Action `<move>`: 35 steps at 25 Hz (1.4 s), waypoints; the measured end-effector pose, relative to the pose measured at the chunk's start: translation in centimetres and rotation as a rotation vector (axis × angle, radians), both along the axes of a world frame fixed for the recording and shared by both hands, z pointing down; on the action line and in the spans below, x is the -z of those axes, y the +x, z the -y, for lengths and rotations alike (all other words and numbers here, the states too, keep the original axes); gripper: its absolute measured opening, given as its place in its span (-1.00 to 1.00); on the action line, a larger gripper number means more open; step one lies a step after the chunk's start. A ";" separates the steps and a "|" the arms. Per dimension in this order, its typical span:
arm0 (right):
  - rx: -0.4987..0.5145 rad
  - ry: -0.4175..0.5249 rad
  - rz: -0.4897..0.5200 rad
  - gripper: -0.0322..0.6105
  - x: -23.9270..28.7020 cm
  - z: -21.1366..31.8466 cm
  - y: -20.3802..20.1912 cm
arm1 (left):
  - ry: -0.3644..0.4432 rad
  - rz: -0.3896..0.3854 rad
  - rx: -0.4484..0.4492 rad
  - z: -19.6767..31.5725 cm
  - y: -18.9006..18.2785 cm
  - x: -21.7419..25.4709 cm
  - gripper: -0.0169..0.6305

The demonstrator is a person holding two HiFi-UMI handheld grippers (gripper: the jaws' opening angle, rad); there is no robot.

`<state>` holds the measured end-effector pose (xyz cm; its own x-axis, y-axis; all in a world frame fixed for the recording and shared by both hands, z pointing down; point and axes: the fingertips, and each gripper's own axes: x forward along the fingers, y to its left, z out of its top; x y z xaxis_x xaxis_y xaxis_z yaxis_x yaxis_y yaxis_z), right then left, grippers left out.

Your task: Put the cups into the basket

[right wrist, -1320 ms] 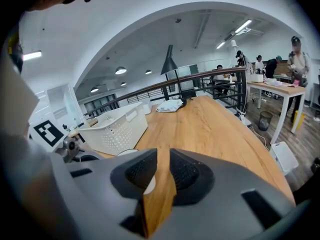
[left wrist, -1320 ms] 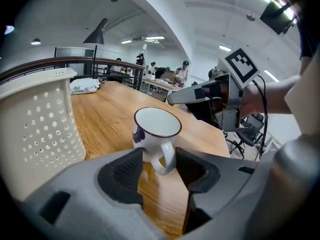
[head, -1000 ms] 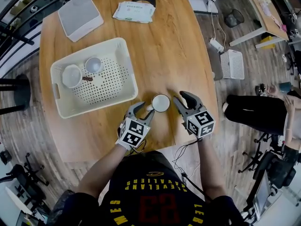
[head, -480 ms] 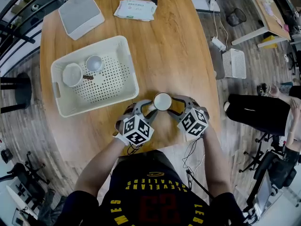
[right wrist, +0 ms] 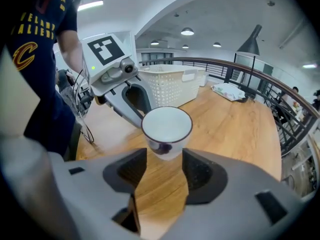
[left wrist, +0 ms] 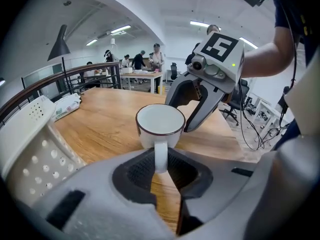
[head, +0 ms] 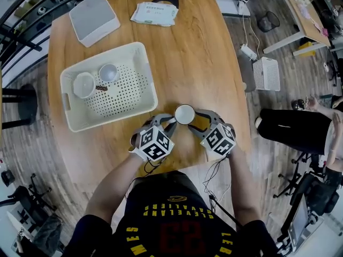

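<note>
White glazed ceramic cup, dark-rimmed, stands on the wooden table near the perforated plastic basket. Left gripper, jaws just closing, pinches its loop handle. Right gripper, jaws just opening, loosely straddles its rounded base.

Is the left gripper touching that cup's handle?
Touching. In the left gripper view the left gripper pinches the handle of the cup; its jaws have just been closing, no gap either side.

A wooden table fills the middle of the head view. A white box sits near its upper left corner, and a packet of wipes lies at top centre. On the plank floor at right lies a white perforated tray, and below it sits a person.
</note>
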<state>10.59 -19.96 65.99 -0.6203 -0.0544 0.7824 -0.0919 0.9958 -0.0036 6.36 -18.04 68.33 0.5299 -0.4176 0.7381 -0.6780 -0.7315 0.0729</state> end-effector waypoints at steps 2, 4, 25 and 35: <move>-0.014 0.004 0.010 -0.24 0.3 -0.2 0.2 | -0.002 -0.009 0.000 -0.1 -0.1 0.1 -0.73; -0.026 0.009 0.019 -0.24 0.6 -0.2 0.6 | -0.005 -0.015 0.000 -0.3 0.0 0.2 -0.73; 0.085 0.034 0.180 -0.22 8.1 -2.9 -1.3 | 0.077 -0.093 -0.044 -2.9 -1.1 6.1 -0.73; -0.153 -0.007 0.359 -0.23 11.6 -2.7 0.1 | 0.111 0.060 -0.006 -3.6 -2.5 6.7 -0.73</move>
<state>10.73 -17.31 54.39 -0.8402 -0.1627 0.5174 -0.2309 0.9705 -0.0698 3.85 -14.39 61.62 0.4889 -0.4952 0.7181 -0.6740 -0.7371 -0.0494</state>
